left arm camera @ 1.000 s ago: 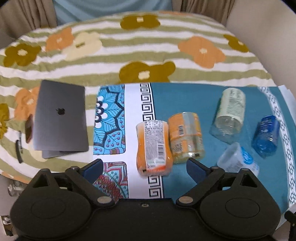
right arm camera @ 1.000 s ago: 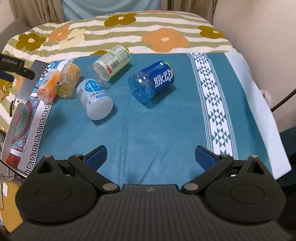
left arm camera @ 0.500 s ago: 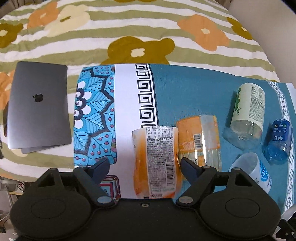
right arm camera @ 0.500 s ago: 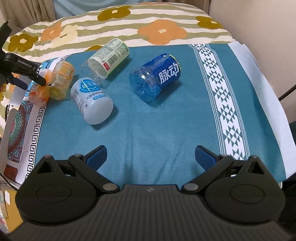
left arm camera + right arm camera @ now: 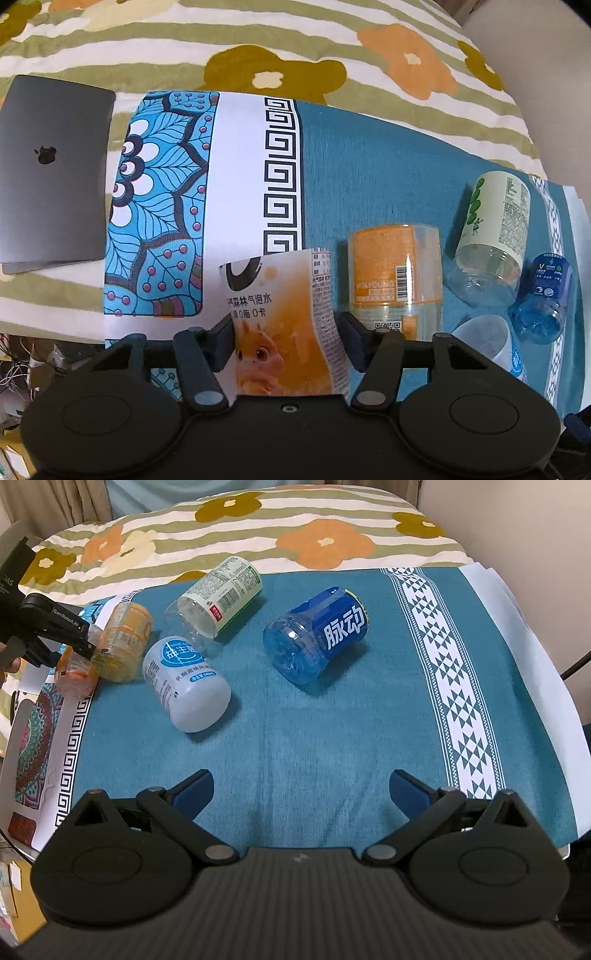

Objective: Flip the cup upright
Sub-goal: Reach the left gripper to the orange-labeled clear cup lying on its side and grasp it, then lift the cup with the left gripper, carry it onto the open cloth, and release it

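Note:
Several cut-bottle cups lie on their sides on a teal cloth (image 5: 332, 738). My left gripper (image 5: 286, 341) is shut on the orange squirrel-label cup (image 5: 284, 325), pads pressed on both its sides; the right wrist view shows that cup (image 5: 74, 672) at far left with the left gripper (image 5: 79, 642) on it. Beside it lies a yellow-orange cup (image 5: 395, 273). A white cup (image 5: 184, 686), a green-white cup (image 5: 221, 590) and a blue cup (image 5: 317, 635) lie further right. My right gripper (image 5: 301, 794) is open and empty, above bare cloth near the front.
A closed grey laptop (image 5: 51, 173) lies left of the cloth on a striped flowered bedspread (image 5: 258, 48). The cloth has a patterned white border (image 5: 458, 686) on the right and a white wall (image 5: 517, 524) beyond.
My left gripper moved forward and down over the orange squirrel-label cup, closed on it, and the cup has rolled so its squirrel picture faces up. The right gripper edged slightly closer to the cups.

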`<action>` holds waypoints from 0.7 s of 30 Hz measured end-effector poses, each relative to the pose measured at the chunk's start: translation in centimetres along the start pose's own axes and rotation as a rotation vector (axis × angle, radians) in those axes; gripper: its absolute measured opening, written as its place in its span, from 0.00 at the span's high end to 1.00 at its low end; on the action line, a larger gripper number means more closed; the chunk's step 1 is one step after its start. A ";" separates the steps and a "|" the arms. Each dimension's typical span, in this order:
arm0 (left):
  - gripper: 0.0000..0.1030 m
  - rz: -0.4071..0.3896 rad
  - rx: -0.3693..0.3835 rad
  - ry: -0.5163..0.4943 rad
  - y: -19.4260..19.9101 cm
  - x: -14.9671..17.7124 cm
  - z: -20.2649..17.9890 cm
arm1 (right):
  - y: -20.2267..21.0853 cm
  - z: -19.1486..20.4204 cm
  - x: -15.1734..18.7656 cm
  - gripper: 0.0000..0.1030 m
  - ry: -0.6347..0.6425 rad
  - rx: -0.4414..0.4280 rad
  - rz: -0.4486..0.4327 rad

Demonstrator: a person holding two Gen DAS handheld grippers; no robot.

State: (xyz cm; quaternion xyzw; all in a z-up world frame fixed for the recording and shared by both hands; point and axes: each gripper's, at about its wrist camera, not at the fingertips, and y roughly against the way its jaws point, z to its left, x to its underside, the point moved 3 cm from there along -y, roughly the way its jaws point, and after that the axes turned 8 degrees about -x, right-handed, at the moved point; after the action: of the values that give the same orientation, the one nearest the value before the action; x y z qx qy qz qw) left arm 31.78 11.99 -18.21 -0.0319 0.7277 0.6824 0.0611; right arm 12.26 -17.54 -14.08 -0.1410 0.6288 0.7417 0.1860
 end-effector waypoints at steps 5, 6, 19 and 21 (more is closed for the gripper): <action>0.40 -0.013 0.013 0.026 0.7 0.7 0.4 | -0.2 0.0 0.3 0.00 0.006 -0.008 -0.005; 0.40 -0.017 0.014 0.028 1.0 1.0 0.5 | -0.2 0.1 0.3 0.00 0.010 -0.010 -0.008; 0.41 -0.012 0.016 0.047 4.0 6.7 -1.3 | 1.2 0.1 1.4 0.00 0.062 -0.072 -0.035; 0.41 0.008 0.027 0.050 4.4 8.1 -2.2 | 1.6 0.0 1.5 0.00 0.079 -0.092 -0.036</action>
State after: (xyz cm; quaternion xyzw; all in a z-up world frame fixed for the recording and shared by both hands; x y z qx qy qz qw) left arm 23.07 10.38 -14.79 -0.0451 0.7381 0.6719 0.0407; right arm 10.20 -17.62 -13.34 -0.1897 0.5985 0.7601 0.1678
